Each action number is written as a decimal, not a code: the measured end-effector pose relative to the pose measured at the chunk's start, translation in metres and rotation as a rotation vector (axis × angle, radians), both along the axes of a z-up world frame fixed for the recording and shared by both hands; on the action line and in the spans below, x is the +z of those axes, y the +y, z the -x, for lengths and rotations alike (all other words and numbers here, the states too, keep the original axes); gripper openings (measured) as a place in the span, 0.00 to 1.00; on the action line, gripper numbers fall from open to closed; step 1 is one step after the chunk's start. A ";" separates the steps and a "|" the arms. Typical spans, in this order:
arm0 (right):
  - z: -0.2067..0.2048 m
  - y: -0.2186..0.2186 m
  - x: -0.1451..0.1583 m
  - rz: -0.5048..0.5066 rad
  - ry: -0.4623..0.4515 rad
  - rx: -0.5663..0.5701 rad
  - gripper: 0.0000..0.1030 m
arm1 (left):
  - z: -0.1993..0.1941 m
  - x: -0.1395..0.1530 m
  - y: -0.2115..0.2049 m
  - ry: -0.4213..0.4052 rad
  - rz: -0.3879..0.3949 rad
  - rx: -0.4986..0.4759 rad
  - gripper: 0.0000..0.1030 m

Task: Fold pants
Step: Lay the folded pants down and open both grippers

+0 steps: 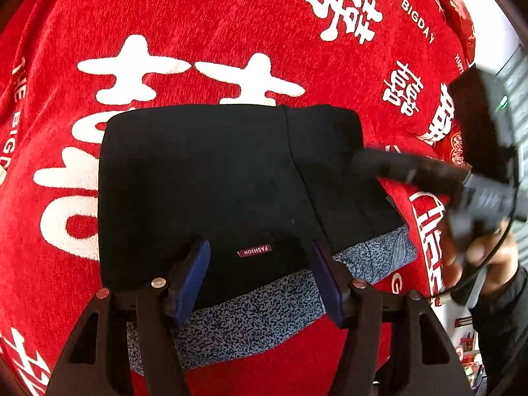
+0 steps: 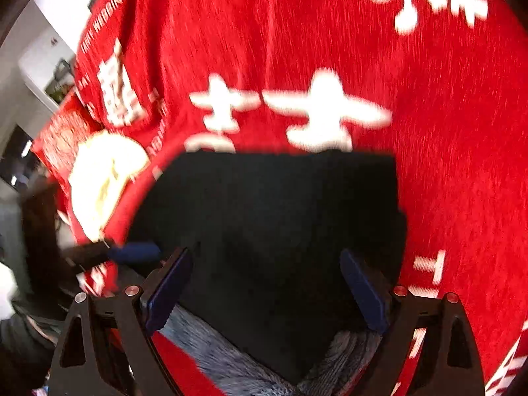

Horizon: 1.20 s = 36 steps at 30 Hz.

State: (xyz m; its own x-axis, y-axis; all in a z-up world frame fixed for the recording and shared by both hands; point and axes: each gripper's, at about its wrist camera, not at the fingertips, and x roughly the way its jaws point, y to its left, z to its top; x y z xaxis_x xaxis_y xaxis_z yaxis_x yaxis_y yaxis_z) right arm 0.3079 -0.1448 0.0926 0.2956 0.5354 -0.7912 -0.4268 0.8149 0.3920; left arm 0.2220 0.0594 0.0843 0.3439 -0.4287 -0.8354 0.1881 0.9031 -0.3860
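Note:
Black pants lie folded into a compact rectangle on a red bedspread. Their grey speckled waistband faces me, and a small "FASHION" label sits just above it. My left gripper hangs over the near edge of the bundle, jaws open, its blue pads clear of the cloth. My right gripper is open wide over the same black pants, with nothing pinched. In the left wrist view it shows as a blurred dark shape at the bundle's right edge, held by a hand.
The red bedspread with white characters spreads all around the pants. A pale yellow object and a red patterned cushion lie at the bed's left edge in the right wrist view. Room furniture shows beyond the bed.

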 end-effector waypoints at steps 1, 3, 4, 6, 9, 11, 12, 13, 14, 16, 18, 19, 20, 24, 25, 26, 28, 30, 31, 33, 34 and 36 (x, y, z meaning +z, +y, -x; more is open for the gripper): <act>-0.003 0.002 0.007 0.001 -0.026 0.000 0.89 | -0.003 0.000 0.001 0.008 0.009 0.005 0.65; -0.015 0.009 0.014 0.022 -0.055 0.000 0.90 | -0.004 0.001 0.002 0.010 0.026 0.014 0.66; -0.024 0.016 0.011 0.034 -0.047 0.001 0.95 | -0.003 0.002 0.002 0.008 0.027 0.018 0.66; -0.043 0.026 -0.007 0.105 -0.005 -0.008 1.00 | -0.003 0.003 -0.002 -0.006 0.006 0.014 0.66; -0.059 0.031 -0.047 0.242 0.108 -0.017 1.00 | -0.002 0.005 -0.011 -0.025 -0.048 -0.001 0.66; -0.056 0.029 -0.043 0.246 0.076 -0.023 1.00 | -0.001 0.006 -0.015 -0.031 -0.075 -0.004 0.68; -0.053 0.027 -0.037 0.233 0.072 -0.040 1.00 | 0.000 0.006 -0.015 -0.034 -0.082 -0.001 0.68; -0.047 0.023 -0.028 0.211 0.062 -0.054 1.00 | 0.000 0.007 -0.016 -0.033 -0.091 0.004 0.68; -0.038 0.020 -0.017 0.196 0.035 -0.063 1.00 | 0.002 0.009 -0.017 -0.033 -0.104 0.015 0.68; -0.017 0.014 0.003 0.218 -0.029 -0.087 1.00 | 0.007 0.015 -0.018 -0.042 -0.121 0.036 0.68; 0.012 0.007 0.022 0.241 -0.082 -0.124 1.00 | 0.016 0.021 -0.020 -0.055 -0.152 0.059 0.70; 0.024 0.003 0.029 0.237 -0.096 -0.137 1.00 | 0.022 0.024 -0.021 -0.063 -0.176 0.071 0.73; 0.037 0.000 0.033 0.230 -0.106 -0.152 1.00 | 0.027 0.025 -0.023 -0.073 -0.201 0.079 0.74; 0.080 -0.006 0.030 0.295 -0.112 -0.233 1.00 | 0.052 0.034 -0.029 -0.108 -0.289 0.101 0.76; 0.091 -0.007 0.027 0.314 -0.107 -0.255 1.00 | 0.058 0.034 -0.030 -0.110 -0.300 0.107 0.77; 0.101 -0.009 0.023 0.322 -0.092 -0.268 1.00 | 0.063 0.035 -0.030 -0.110 -0.306 0.114 0.77; 0.117 -0.010 0.018 0.319 -0.075 -0.279 1.00 | 0.074 0.034 -0.029 -0.103 -0.316 0.132 0.77; 0.132 -0.010 0.012 0.319 -0.058 -0.283 1.00 | 0.083 0.031 -0.027 -0.087 -0.329 0.150 0.77; 0.139 -0.008 0.010 0.322 -0.048 -0.281 1.00 | 0.087 0.029 -0.026 -0.075 -0.336 0.157 0.77; 0.151 -0.005 0.006 0.332 -0.041 -0.280 1.00 | 0.098 0.026 -0.026 -0.067 -0.347 0.158 0.77; 0.158 -0.004 0.005 0.336 -0.039 -0.278 1.00 | 0.102 0.026 -0.026 -0.070 -0.347 0.156 0.77; 0.167 -0.003 0.004 0.333 -0.036 -0.280 1.00 | 0.111 0.026 -0.027 -0.077 -0.342 0.157 0.77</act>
State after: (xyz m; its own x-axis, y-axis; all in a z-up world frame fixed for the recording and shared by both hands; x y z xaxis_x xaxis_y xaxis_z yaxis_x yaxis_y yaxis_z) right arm 0.1410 -0.1477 0.0970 0.4238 0.1481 -0.8936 -0.1795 0.9807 0.0774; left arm 0.1106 0.0323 0.1103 0.4506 -0.0670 -0.8902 0.0539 0.9974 -0.0477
